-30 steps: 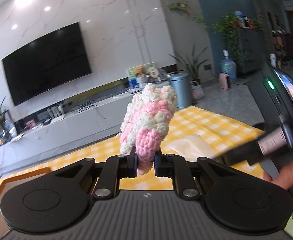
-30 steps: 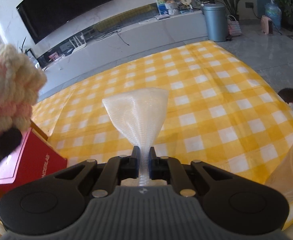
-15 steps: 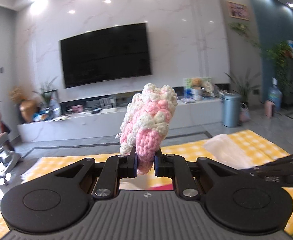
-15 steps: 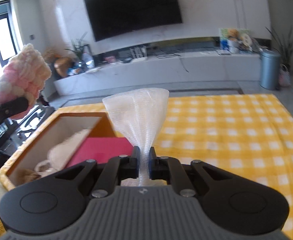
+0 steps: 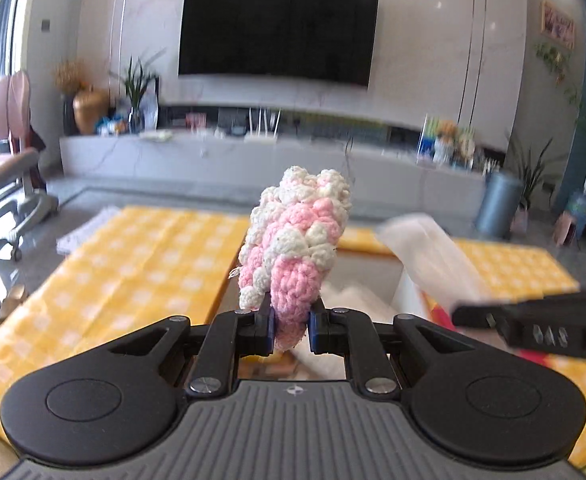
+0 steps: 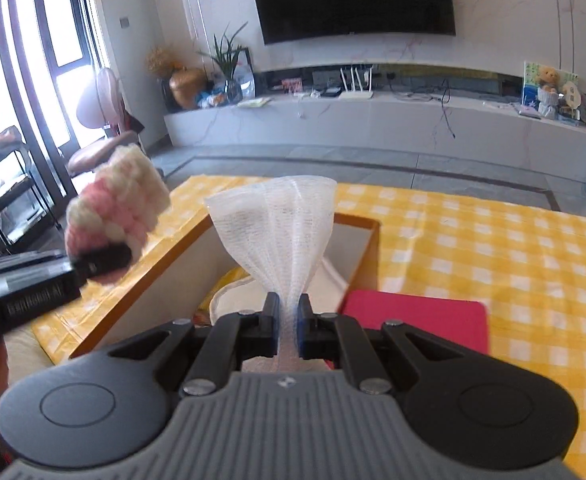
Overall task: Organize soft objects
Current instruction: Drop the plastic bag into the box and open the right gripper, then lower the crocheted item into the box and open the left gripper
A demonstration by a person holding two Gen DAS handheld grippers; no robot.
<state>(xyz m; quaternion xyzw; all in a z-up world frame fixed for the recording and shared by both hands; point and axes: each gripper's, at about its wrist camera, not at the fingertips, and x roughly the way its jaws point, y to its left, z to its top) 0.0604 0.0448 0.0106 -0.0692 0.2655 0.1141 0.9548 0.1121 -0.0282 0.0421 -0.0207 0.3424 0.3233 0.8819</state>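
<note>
Your left gripper (image 5: 289, 326) clamps the pink-and-white crochet piece (image 5: 295, 248), your right gripper (image 6: 288, 326) pinches the white mesh (image 6: 277, 232), both above the open box (image 6: 197, 240).

The box (image 6: 165, 256) interior is largely hidden behind the mesh cloth (image 6: 281, 232) and the right gripper (image 6: 289, 320) body; its contents cannot be identified. In the left wrist view, the mesh cloth (image 5: 425, 256) is blurred. The red item (image 6: 417, 320) is partly covered by the gripper. Shelf objects (image 5: 449, 144) are too small to identify.
</note>
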